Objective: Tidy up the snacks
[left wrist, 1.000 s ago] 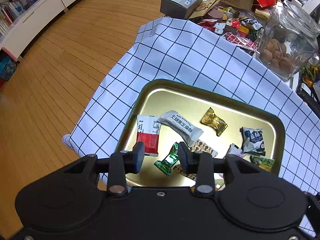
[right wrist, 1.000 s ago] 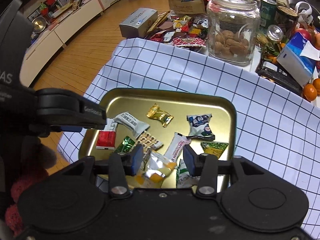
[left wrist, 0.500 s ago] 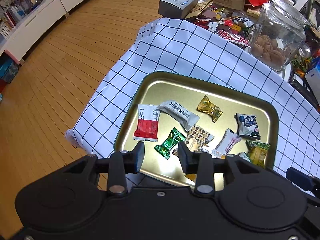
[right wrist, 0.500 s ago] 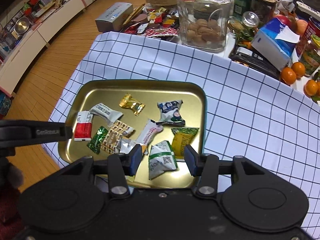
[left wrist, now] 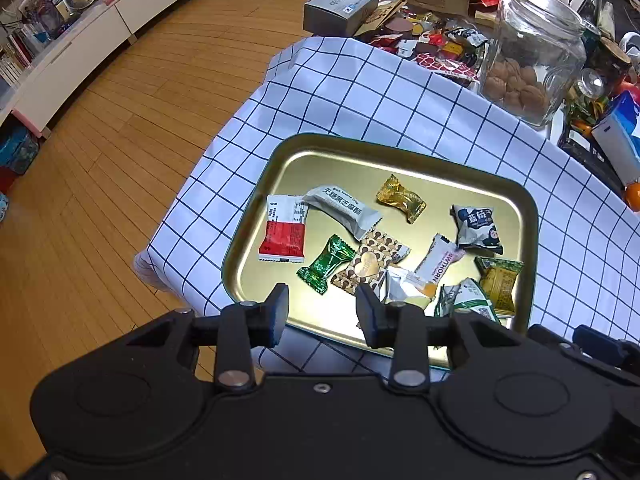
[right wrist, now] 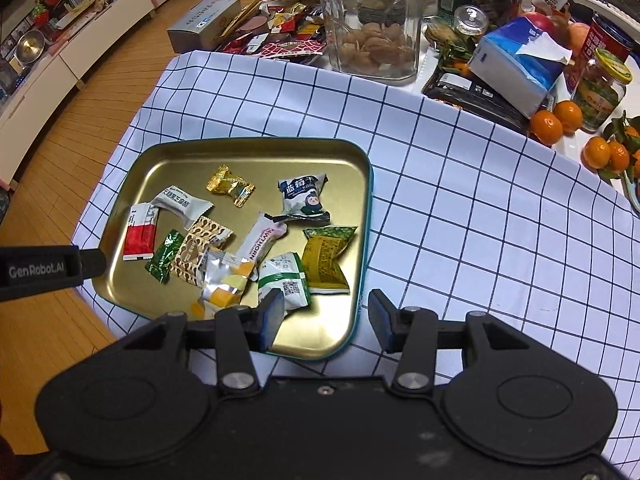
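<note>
A gold metal tray (left wrist: 320, 148) (right wrist: 356, 312) sits on a white checked cloth and holds several wrapped snacks: a red and white packet (left wrist: 283, 232) (right wrist: 138, 234), a gold candy (left wrist: 401, 198) (right wrist: 230, 184), a green candy (left wrist: 326, 264) (right wrist: 166, 256), a blueberry packet (left wrist: 476, 224) (right wrist: 302, 196). My left gripper (left wrist: 322, 312) is open and empty above the tray's near edge. My right gripper (right wrist: 326, 320) is open and empty above the tray's near right corner.
A glass jar of walnuts (left wrist: 532, 52) (right wrist: 374, 20) stands behind the cloth. A pile of loose snacks (left wrist: 436, 46) (right wrist: 280, 32) and a grey box (left wrist: 340, 2) lie at the back. Tissue box (right wrist: 520, 60), jars and oranges (right wrist: 554, 120) crowd the right. Wooden floor lies to the left.
Both grippers have pulled back and up from the tray, so more of the table shows. The right gripper has also shifted right and its jaws have opened wider.
</note>
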Demonstrator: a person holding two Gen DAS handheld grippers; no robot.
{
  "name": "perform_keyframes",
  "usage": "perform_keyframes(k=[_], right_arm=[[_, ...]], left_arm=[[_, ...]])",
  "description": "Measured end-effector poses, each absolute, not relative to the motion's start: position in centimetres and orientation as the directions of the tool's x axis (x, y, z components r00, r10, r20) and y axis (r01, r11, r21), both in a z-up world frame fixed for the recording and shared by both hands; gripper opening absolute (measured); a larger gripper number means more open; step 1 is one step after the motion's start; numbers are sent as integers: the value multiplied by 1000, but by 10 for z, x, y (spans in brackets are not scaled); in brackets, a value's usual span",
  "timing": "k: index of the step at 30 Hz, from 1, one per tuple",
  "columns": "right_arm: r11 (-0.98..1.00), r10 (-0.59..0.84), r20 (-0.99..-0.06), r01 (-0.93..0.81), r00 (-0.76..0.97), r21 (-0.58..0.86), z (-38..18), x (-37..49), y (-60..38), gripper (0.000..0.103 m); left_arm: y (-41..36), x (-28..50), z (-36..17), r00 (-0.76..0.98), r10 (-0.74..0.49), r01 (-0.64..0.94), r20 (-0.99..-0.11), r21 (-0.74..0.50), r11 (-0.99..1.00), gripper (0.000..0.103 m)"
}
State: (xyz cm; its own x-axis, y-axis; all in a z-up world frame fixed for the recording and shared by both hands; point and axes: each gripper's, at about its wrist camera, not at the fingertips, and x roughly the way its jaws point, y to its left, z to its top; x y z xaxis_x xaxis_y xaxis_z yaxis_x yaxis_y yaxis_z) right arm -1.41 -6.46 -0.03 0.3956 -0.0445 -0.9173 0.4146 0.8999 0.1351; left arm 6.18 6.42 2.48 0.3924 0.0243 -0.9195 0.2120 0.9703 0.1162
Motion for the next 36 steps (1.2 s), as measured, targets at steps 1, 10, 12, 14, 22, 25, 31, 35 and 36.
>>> perform_keyframes(k=[1,10,12,14,22,25,31,35,36], right_arm=[[899,-46,-917,417,396,135,0,-15,-66,49],[884,-68,-929,454,365,114,-7,-15,-74,49],[884,-73,-934,457,351,103,-10,-13,-74,49],[883,-77,-938,460,338,93,-14,-12,-74,49],[885,-77,-944,457,320,83,-20,-9,-69,49],[887,-74,-944,454,322,85,-19,-9,-68,49],[887,-69,-943,453,327,92,-17,-9,-70,49],[884,-68,-941,457,330,97,-16,-9,-71,49],[884,-67,-942,458,330,97,-16,-9,-72,49]], left_arm=[[63,62,23,389,26,213,-921,118,970,47],[48,61,14,333,-35,266,-942,59,962,47],[48,62,12,309,-48,270,-950,39,962,47],[50,64,9,287,-58,266,-956,21,964,47],[54,68,3,263,-37,238,-964,28,971,47],[53,67,3,263,-33,241,-964,33,970,47],[50,67,2,262,-29,250,-965,39,967,47],[49,66,2,267,-24,258,-963,47,965,47],[49,66,2,267,-24,258,-963,48,965,47]])
